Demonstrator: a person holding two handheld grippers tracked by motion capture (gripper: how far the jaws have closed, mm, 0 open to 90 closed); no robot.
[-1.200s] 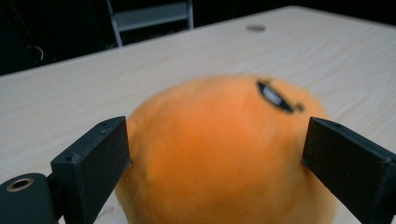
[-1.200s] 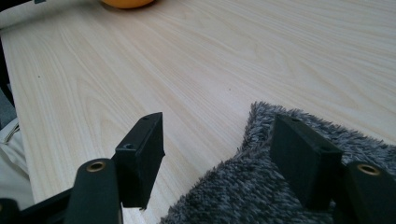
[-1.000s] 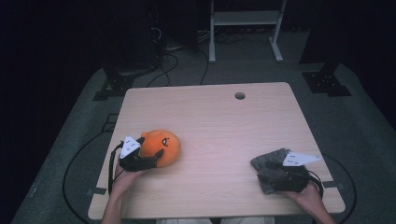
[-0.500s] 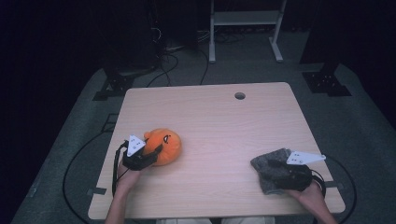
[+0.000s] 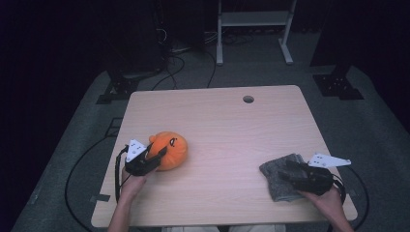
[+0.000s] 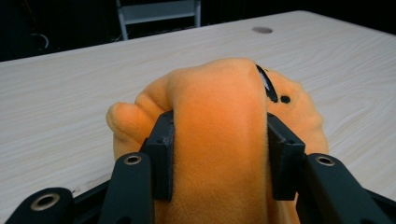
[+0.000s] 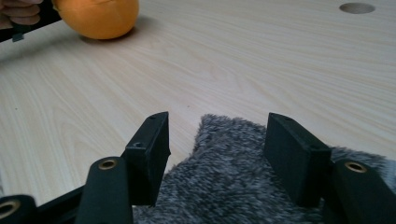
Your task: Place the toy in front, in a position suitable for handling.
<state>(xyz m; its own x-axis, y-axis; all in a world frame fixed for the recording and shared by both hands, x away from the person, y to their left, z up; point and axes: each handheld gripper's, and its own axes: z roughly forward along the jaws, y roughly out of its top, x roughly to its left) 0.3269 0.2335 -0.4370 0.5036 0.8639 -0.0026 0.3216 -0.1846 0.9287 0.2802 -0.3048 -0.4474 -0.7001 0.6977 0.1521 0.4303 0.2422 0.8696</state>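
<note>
An orange plush toy (image 5: 170, 150) with a black face lies at the table's left front. My left gripper (image 5: 157, 155) is shut on it, the jaws having just closed, and its pads (image 6: 161, 154) press deep into the soft body (image 6: 219, 116). A grey fuzzy cloth (image 5: 275, 176) lies at the right front. My right gripper (image 5: 290, 170) rests over it, open, with its jaws just closing a little. The cloth (image 7: 224, 186) lies between and under the pads (image 7: 152, 149), and they do not pinch it. The orange toy (image 7: 98, 16) also sits far off in the right gripper view.
The light wooden table (image 5: 232, 125) has a round cable hole (image 5: 248, 99) near its far edge. Behind the table a white metal frame (image 5: 254, 19) stands on the dark floor, with cables (image 5: 179, 63) trailing around it.
The left jaws have closed in on the orange plush toy and now squeeze it. The right gripper stays over the grey cloth with little visible difference.
</note>
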